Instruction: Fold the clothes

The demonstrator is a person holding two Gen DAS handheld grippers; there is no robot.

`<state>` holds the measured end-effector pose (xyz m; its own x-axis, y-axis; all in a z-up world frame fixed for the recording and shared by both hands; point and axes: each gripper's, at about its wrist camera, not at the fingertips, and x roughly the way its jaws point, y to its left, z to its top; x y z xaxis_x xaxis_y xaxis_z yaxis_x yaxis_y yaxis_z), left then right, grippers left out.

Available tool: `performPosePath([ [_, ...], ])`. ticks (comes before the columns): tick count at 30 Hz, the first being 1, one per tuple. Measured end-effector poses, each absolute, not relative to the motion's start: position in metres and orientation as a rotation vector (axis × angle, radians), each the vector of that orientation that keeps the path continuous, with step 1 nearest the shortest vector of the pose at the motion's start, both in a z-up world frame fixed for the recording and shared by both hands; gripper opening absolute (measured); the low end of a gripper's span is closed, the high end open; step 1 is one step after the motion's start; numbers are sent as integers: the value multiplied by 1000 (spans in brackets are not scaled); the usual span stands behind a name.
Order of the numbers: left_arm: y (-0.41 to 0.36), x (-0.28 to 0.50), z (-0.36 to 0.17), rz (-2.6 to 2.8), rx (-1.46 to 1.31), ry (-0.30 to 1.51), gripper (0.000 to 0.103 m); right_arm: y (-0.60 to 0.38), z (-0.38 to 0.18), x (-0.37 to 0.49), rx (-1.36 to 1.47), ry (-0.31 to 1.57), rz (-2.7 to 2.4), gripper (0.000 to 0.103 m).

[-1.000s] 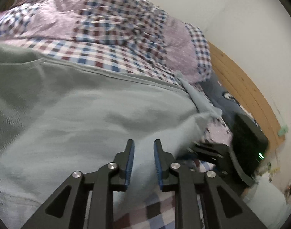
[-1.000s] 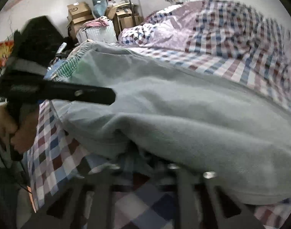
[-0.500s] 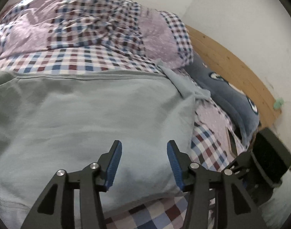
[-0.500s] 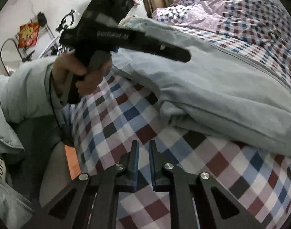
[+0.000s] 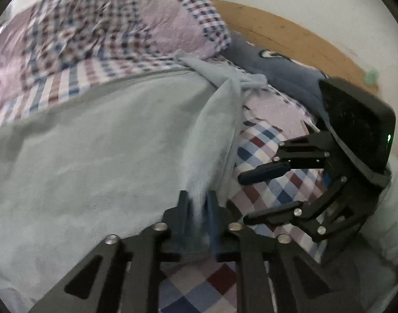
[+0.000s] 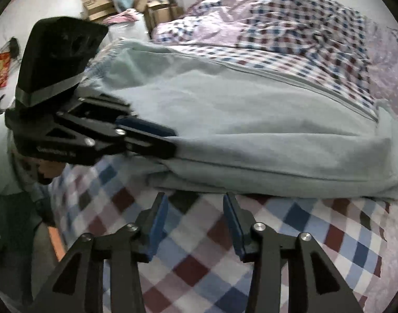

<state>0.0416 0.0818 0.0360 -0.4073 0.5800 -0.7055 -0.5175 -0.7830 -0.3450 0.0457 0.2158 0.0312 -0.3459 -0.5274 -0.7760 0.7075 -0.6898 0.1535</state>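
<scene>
The pale grey-green cotton garment (image 5: 99, 151) lies spread across the checked red, blue and white bedsheet (image 6: 290, 237), its near folded edge running just beyond the right gripper's tips and its far hem stopping short of the rumpled plaid and lilac quilt (image 5: 99, 31) heaped at the back. The left gripper (image 5: 197, 208) has its blue-padded jaws pinched narrow on the garment's near edge, a ridge of cloth rising between them. The right gripper (image 6: 196, 224) hovers with jaws spread wide, nothing between them, over bare checked sheet just short of that fold. In the left wrist view it sits just right of the garment's side edge, above an open strip of sheet. A twisted sleeve (image 5: 225, 78) trails off the far right corner toward the dark blue pillow (image 5: 285, 78) and the curved wooden headboard (image 5: 290, 39). Cardboard boxes (image 6: 99, 5) stand beyond the bed's far side.
</scene>
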Motion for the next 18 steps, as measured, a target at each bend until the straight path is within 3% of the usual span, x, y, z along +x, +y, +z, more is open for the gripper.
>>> performPosePath([
  [10, 52, 27, 32, 2135, -1129, -432, 5, 208, 33, 23, 998, 54, -2080, 47],
  [18, 48, 24, 29, 2095, -1147, -468, 6, 234, 8, -10, 1159, -384, -1754, 49],
])
